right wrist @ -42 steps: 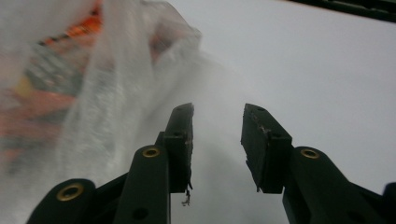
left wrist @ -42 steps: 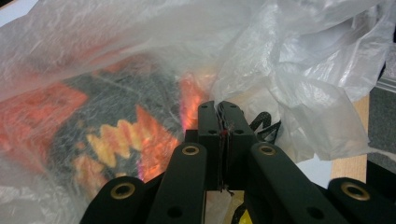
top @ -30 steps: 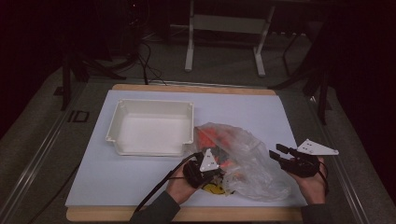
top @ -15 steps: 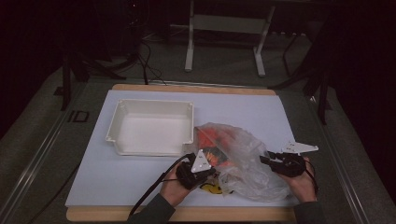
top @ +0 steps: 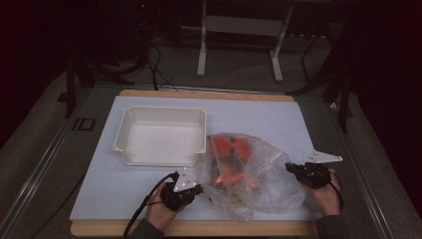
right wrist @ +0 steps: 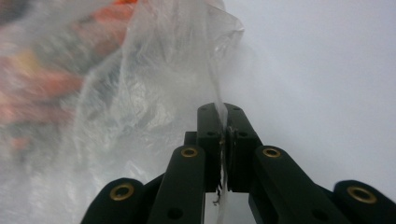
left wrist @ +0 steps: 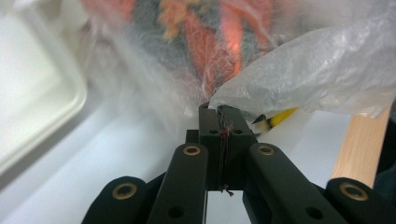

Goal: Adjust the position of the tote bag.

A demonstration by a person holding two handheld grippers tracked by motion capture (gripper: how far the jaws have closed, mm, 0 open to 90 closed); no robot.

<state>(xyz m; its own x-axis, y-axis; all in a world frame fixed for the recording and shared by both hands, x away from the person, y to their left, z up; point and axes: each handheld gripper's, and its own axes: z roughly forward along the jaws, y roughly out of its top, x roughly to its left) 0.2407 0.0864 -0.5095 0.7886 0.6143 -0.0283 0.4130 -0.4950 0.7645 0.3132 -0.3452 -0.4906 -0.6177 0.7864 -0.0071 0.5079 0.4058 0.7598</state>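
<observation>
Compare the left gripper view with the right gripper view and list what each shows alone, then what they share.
Left gripper view alone: the white tray, a yellow item under the bag, and the table's wooden edge.

Right gripper view alone: the right gripper, shut on a thin upright fold of film.

Both: the clear plastic bag with blurred orange contents, the white mat, and fingers pinched on bag film; the left gripper likewise.

Your wooden-edged counter point(top: 199, 229) carries a pale blue rectangular mat point(top: 259, 117) over most of its top. On that mat you have an empty white rectangular plastic tray point(top: 164, 134) and, just beside it, a crumpled clear plastic bag point(top: 259, 174) with orange things inside.
</observation>
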